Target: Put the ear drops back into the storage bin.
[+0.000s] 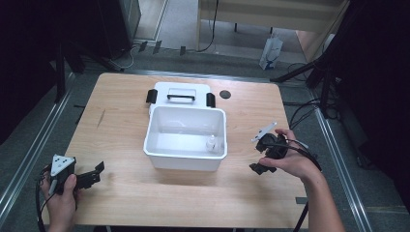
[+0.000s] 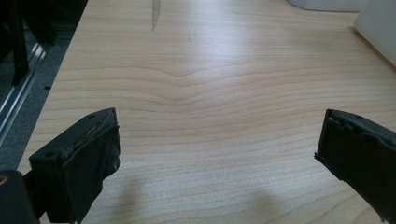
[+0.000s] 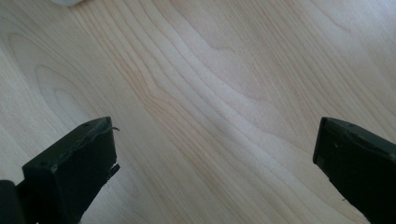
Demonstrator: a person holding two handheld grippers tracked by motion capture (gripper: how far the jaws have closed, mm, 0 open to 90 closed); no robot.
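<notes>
While both hands sit near the front corners of the wooden table [image 1: 125, 193], the left gripper [image 1: 92, 175] and the right gripper [image 1: 265, 153] each have their two jaws spread wide with nothing between them, just bare wood under them in both gripper views. One white bin [image 1: 185, 155] sits mid-table between the two grippers with one small white bottle [image 1: 211, 143] standing inside near its right wall, and one white lid [image 1: 180, 94] with two black latches and one handle lies touching the bin's far side, plus one dark round disc [image 1: 225, 94] just to the lid's right
</notes>
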